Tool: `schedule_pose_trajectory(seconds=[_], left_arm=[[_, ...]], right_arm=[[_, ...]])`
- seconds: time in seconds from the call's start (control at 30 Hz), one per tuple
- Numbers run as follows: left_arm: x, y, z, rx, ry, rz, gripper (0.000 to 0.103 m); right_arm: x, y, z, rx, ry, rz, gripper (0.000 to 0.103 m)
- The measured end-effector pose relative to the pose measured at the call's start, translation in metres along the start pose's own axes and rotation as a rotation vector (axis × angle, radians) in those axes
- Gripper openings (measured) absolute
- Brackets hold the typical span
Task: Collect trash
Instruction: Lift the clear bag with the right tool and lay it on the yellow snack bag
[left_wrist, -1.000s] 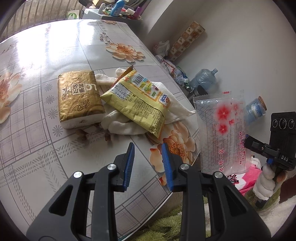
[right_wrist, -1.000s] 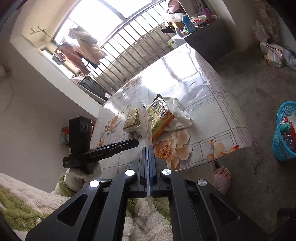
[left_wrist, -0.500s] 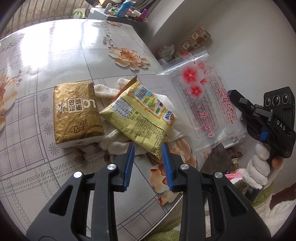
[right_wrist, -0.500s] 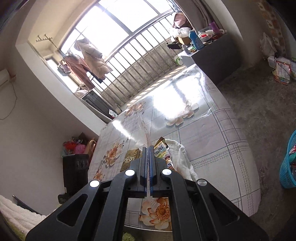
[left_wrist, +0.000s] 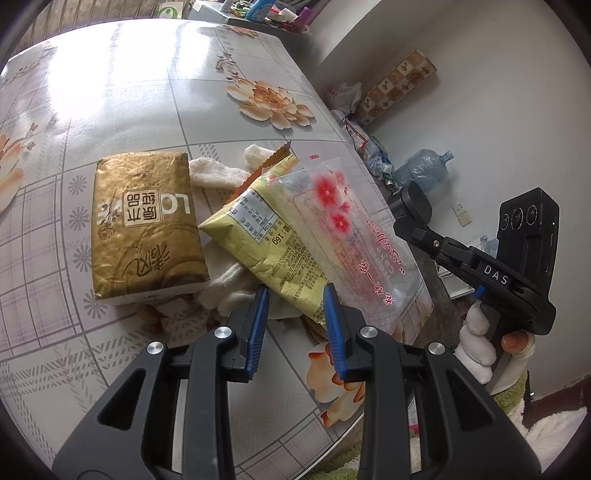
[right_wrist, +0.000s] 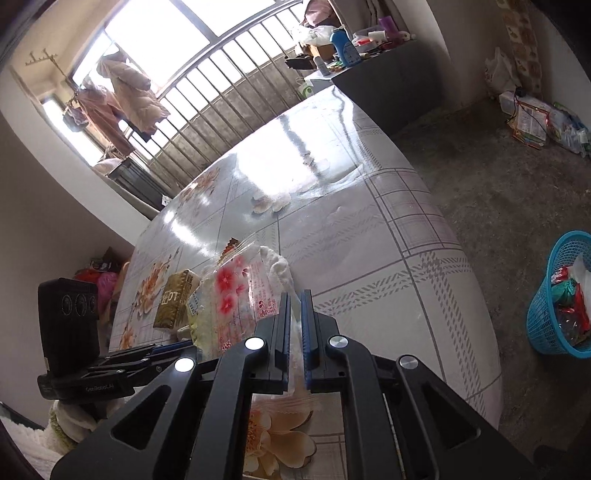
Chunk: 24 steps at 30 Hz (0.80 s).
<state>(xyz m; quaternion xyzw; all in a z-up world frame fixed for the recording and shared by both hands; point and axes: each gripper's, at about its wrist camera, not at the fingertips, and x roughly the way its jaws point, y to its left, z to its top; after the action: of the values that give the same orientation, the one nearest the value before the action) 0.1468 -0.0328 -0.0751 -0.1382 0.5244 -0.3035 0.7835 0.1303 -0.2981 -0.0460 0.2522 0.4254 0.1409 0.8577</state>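
Observation:
A clear plastic bag with red flowers (left_wrist: 351, 229) (right_wrist: 240, 291) lies over a yellow snack packet (left_wrist: 258, 240) (right_wrist: 197, 317) on the flowered table (left_wrist: 110, 92). A gold tissue pack (left_wrist: 144, 229) (right_wrist: 173, 302) sits beside them, with a white cloth (left_wrist: 218, 173) (right_wrist: 279, 266) underneath. My right gripper (right_wrist: 295, 295) (left_wrist: 400, 221) is at the bag's near edge. Its jaws are opening, a narrow gap shows, and the pads are off the thin bag edge. My left gripper (left_wrist: 296, 291) is open, its tips either side of the packet's near corner without pressing it.
A blue basket with trash (right_wrist: 554, 295) stands on the floor to the right of the table. A big water bottle (left_wrist: 424, 170) and bags lie by the wall. A dark cabinet with bottles (right_wrist: 388, 81) is at the table's far end. The table edge (left_wrist: 369, 424) runs just below my grippers.
The right gripper carried the clear bag from beside the table over and down onto the yellow packet, then its jaws parted slightly. The left gripper moved closer to the packet.

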Motion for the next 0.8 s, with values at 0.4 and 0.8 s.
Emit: schedule_pose_trajectory(seconds=[0.4,0.8], left_arm=[[-0.008,-0.002,-0.007,0.039,-0.019,0.022,0.034],[-0.020,0.000,-0.011,0.041,-0.040,0.028,0.037]], right_arm=[[-0.053,0.001,-0.014,0.026,-0.204,-0.313,0.093],[-0.093,0.009,-0.001,-0.024,-0.439,-0.394,0.096]])
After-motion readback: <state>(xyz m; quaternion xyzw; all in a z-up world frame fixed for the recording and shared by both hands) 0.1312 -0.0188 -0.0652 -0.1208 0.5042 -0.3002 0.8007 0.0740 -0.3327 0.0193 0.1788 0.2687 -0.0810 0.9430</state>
